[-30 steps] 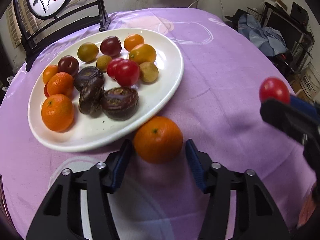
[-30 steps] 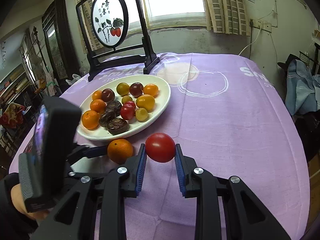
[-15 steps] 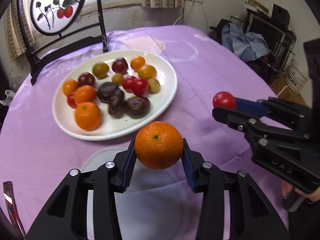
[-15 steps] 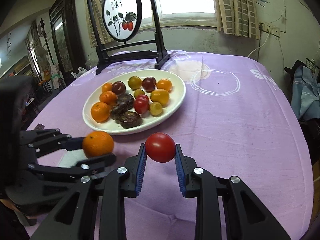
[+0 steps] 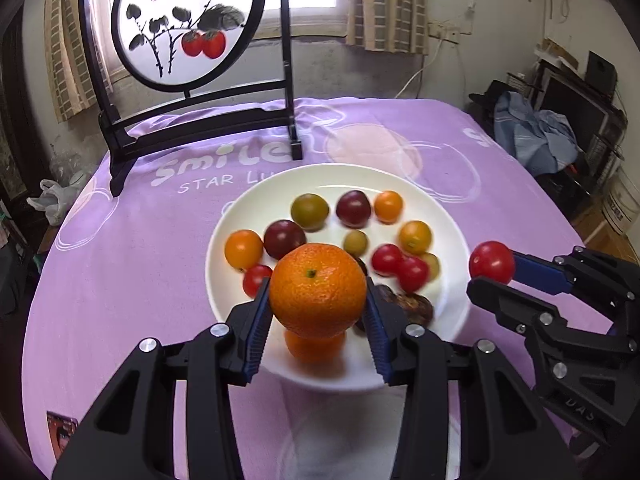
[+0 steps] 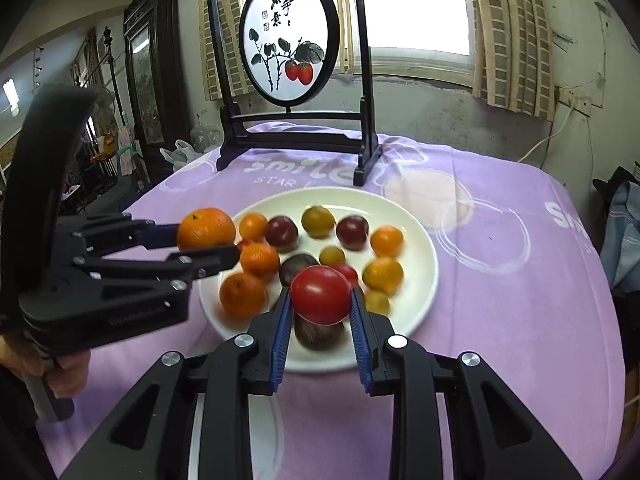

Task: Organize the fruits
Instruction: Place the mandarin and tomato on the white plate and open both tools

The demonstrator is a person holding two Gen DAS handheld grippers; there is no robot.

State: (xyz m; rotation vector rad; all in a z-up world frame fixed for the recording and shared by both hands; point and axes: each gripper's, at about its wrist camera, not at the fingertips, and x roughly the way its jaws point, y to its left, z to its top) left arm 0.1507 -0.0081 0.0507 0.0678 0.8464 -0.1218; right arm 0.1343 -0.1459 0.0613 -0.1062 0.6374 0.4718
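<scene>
My left gripper (image 5: 317,316) is shut on an orange (image 5: 317,290) and holds it in the air above the near side of a white plate (image 5: 452,220). It also shows in the right wrist view (image 6: 208,240) with the orange (image 6: 206,233). My right gripper (image 6: 321,314) is shut on a red tomato (image 6: 321,299), raised over the plate's (image 6: 420,240) near edge. In the left wrist view the right gripper (image 5: 496,276) holds the tomato (image 5: 491,262) just right of the plate. The plate holds several small oranges, tomatoes and dark passion fruits.
A black-framed round painted screen (image 5: 184,24) stands on the purple tablecloth (image 5: 120,264) behind the plate. A small card (image 5: 62,434) lies near the table's front left edge. Clothes and boxes sit beyond the table's right edge.
Both grippers have lifted and moved towards the plate. The orange, on the cloth one second ago, is now gripped and raised over the plate's near side. The tomato stays held.
</scene>
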